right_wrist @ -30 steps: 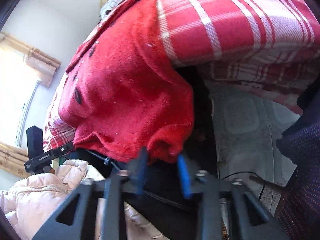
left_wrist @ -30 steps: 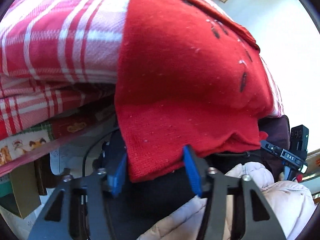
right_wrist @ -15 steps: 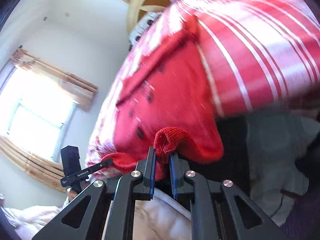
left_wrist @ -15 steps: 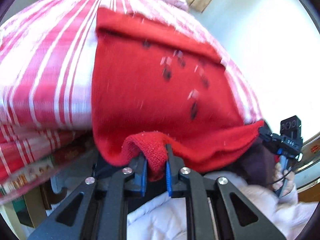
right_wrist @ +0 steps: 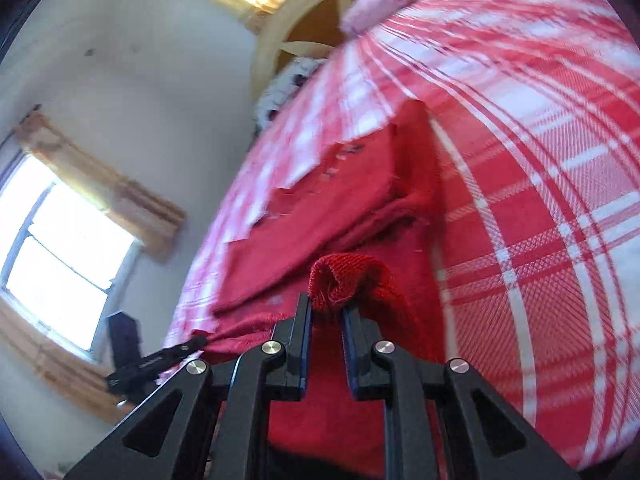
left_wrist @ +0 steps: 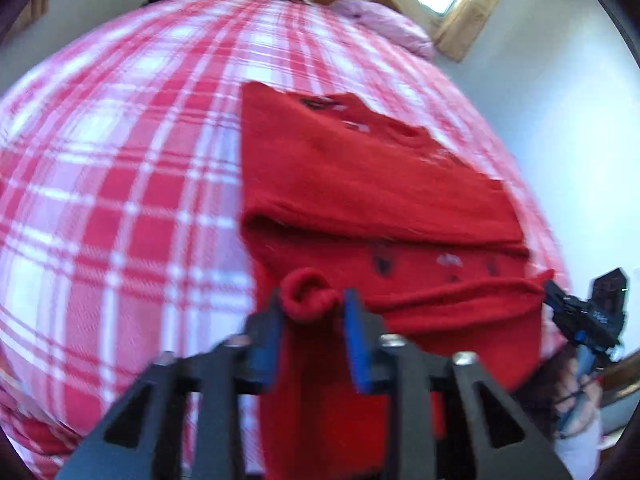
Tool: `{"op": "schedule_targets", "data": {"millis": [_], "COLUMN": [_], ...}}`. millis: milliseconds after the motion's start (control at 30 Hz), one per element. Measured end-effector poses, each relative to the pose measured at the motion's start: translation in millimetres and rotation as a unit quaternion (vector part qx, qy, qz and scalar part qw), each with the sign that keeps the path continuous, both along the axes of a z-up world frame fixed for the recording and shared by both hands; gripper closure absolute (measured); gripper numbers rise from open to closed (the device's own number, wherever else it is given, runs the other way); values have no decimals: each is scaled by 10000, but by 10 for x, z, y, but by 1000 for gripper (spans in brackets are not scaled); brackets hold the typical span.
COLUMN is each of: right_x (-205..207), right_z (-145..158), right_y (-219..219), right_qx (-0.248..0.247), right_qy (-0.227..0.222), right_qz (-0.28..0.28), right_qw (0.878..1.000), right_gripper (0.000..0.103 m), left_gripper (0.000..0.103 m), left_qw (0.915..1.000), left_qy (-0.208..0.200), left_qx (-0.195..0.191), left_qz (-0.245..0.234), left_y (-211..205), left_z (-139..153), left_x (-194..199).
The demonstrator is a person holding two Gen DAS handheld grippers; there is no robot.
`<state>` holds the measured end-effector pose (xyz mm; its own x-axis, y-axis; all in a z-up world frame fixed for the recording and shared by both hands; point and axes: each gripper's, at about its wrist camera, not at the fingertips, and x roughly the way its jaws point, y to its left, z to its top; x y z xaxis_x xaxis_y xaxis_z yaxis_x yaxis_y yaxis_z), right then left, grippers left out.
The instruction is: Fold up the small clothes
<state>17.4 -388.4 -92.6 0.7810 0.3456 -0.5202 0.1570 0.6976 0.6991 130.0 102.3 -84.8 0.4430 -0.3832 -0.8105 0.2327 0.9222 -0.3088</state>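
A red knitted sweater (left_wrist: 360,184) with small dark motifs lies on the red-and-white plaid bedcover (left_wrist: 120,160), its near part doubled up over the rest. Its curled hem sits between the blue pads of my left gripper (left_wrist: 310,300). Those jaws are opening, and a gap shows beside the right pad. In the right wrist view the sweater (right_wrist: 332,208) shows again. My right gripper (right_wrist: 326,308) pinches a bunched corner of the hem; its jaws are opening slightly, with the knit still between the pads. Each gripper appears in the other's view: right gripper (left_wrist: 584,316), left gripper (right_wrist: 152,360).
The plaid cover (right_wrist: 540,200) spreads wide to the left of the sweater. A pink pillow (left_wrist: 380,20) and a curved wooden headboard (right_wrist: 288,8) stand at the far end. White wall and a bright window (right_wrist: 60,248) lie on the other side.
Both grippers closed on the hem hanging over the bed edge, then carried it up and forward over the sweater. The left jaws have since parted; the right still pinches the knit.
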Motion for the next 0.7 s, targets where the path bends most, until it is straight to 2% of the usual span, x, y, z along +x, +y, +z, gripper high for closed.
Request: {"op": "schedule_targets", "data": {"millis": [67,133,167,233,300,367,467,533,567,700], "right_x": [66,75,49,-7,-144,-245,-392,-456,-470,-423], "right_z": [-110,-157,-137,-69,57,149,284,315,310,235], "right_y": [-26,-32,-30,-62,-114,-136,-79,-6,23,170], "right_qx": [49,209,247,368,437,318,-377,-970,-1185,-1932], "right_qy": [166,159,115,-84,-458,-634,-654,-469,-375,-54], "right_qz": [-42,-16,-9,-13,-162,-265,-381,-379,-376,-201], "right_qw": [9998,9997,9996,9993,9979,9971,9964,9935,9915,9809], "right_gripper": [79,72,61,48,45,44,44,44,44,44], "left_gripper": [34,34,34,34,34,34,34,34,34,34], "left_qw": [9994,9989,9986,9975,9962,9949,9920,9891,9895,9953], "left_qy": [-196,-414,-494,-684,-867,-984,-1077,-1156,-1116,-757], "left_qx": [233,87,43,36,97,110,305,594,610,249], "left_qz": [145,186,195,188,65,-184,-585,-697,-682,-556], "left_y": [71,246,332,441,473,421,203,39,-7,-76], "left_z": [67,156,195,241,239,220,177,117,97,-44], "left_x": [22,12,-17,-65,-116,-194,-242,-229,-212,-181]}}
